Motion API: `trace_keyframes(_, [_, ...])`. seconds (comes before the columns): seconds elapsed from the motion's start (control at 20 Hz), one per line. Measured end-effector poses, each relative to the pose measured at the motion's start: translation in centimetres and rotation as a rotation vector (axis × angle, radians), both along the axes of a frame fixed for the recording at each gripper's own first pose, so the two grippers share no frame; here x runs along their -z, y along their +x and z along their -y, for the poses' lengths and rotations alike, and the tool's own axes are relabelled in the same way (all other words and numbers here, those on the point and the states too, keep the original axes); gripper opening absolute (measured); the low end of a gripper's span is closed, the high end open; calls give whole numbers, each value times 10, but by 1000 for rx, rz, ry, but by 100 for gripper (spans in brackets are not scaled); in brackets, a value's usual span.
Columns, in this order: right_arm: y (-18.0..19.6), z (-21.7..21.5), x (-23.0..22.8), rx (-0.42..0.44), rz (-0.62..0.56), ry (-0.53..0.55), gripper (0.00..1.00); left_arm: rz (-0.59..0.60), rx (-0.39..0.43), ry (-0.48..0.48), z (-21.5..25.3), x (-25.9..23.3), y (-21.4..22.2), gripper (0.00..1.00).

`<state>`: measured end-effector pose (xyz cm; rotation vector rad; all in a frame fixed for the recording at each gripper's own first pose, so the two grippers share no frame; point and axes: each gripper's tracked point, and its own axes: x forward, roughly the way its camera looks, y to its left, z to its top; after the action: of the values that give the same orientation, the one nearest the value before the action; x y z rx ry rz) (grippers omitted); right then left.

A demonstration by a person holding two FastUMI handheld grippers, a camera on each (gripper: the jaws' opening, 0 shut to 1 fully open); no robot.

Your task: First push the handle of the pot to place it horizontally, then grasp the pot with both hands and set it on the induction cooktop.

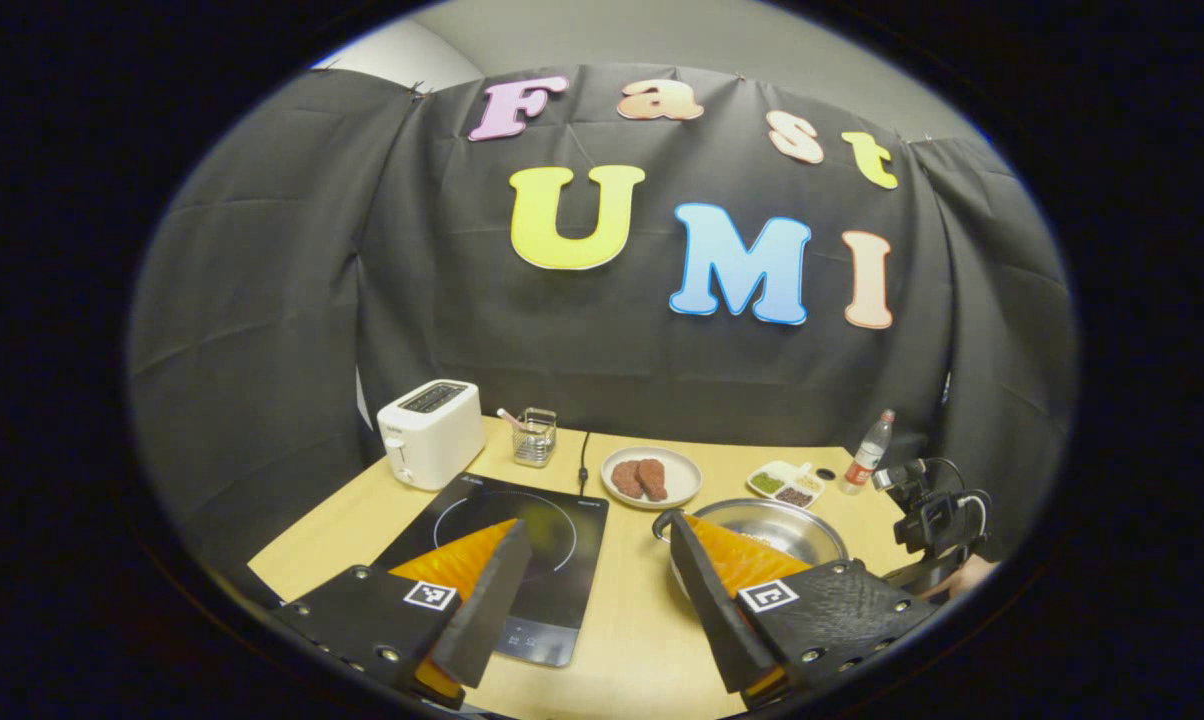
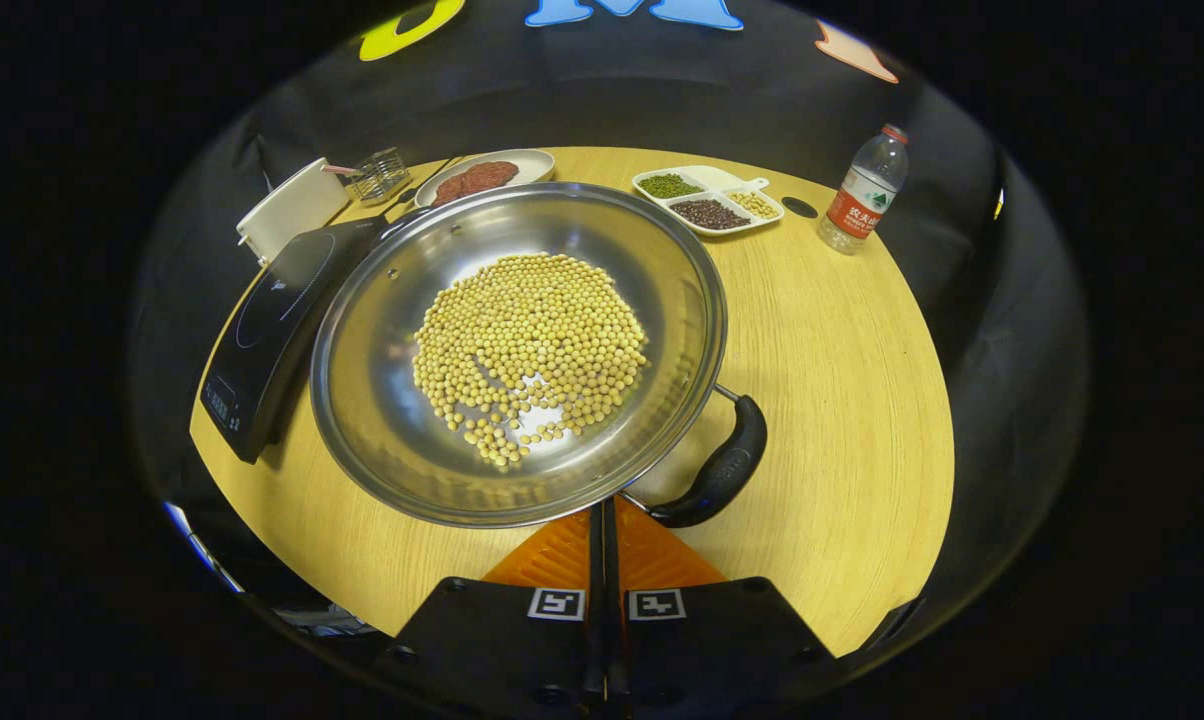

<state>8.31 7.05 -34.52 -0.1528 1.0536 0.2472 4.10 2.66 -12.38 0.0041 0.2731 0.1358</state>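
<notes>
Pale wood makes up the tabletop (image 2: 842,400), and on it the flat black glass induction cooktop (image 2: 262,320) lies at about nine o'clock of the wide, shallow stainless-steel pot (image 2: 382,400), which stands just beside it and not yet on it. In the right gripper view the pot carries a loose heap of small yellow soybeans (image 2: 527,345) and its curved black handle (image 2: 722,470) sits at about five o'clock of the rim, slanted rather than level. The right gripper (image 2: 604,530) has its two fingers pressed together with no gap between them, their tips right at the pot's near rim at six o'clock, next to the handle's lower end; whether they touch metal cannot be told. The main risk is likely a push that slips off the rounded handle or catches the rim, which could turn or tip the shallow pot and roll beans out; a lift with uneven grips could spill them too. The left gripper view adds what the other lacks: the left gripper (image 1: 602,590) spread wide and empty above the table between cooktop and pot, the white toaster (image 1: 429,432) upright, and the far right-hand device (image 1: 937,525) at three o'clock.
</notes>
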Motion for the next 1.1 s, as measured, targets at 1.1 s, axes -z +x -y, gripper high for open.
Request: trace_keyframes(1.1, [70,53,-3,32,41,56,2,-46,-89,19,51,12,6,87])
